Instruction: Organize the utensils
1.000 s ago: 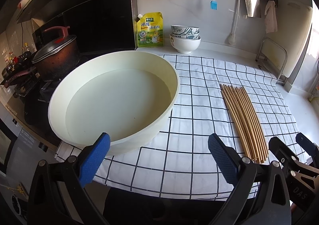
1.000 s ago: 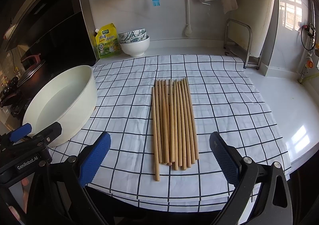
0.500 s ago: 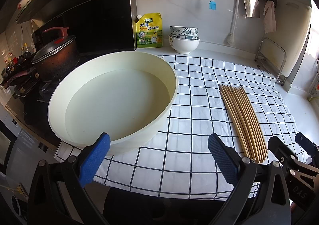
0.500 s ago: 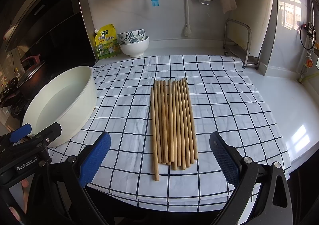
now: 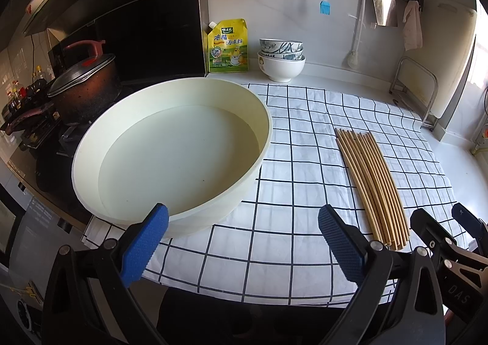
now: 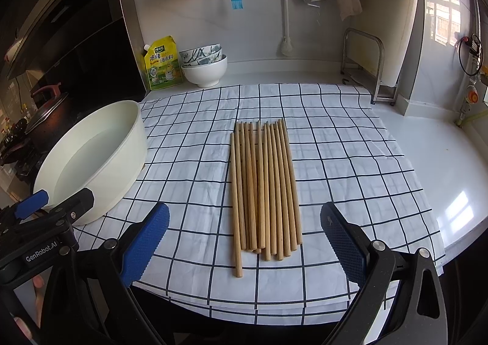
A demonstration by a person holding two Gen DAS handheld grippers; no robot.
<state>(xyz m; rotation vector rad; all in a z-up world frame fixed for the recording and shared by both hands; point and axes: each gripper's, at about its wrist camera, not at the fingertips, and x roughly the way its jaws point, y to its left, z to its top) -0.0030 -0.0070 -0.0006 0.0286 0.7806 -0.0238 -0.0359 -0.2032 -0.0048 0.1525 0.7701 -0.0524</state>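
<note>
Chopsticks (image 6: 264,189) lie bundled on the checked cloth (image 6: 350,168), just ahead of the released, empty right gripper (image 6: 244,241).

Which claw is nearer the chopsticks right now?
Right. The right claw is open, with the chopsticks lying straight ahead between its fingers. The left claw, also open, faces the cream basin, chopsticks off to its right.

"GenRobot.AI" on left gripper (image 6: 45,207); "DAS" on right gripper (image 5: 451,223).

Tan chopsticks (image 6: 264,189) lie on a white cloth (image 6: 335,161) checked in black; beside it, a cream basin (image 6: 100,158) (blue-padded claws).
</note>
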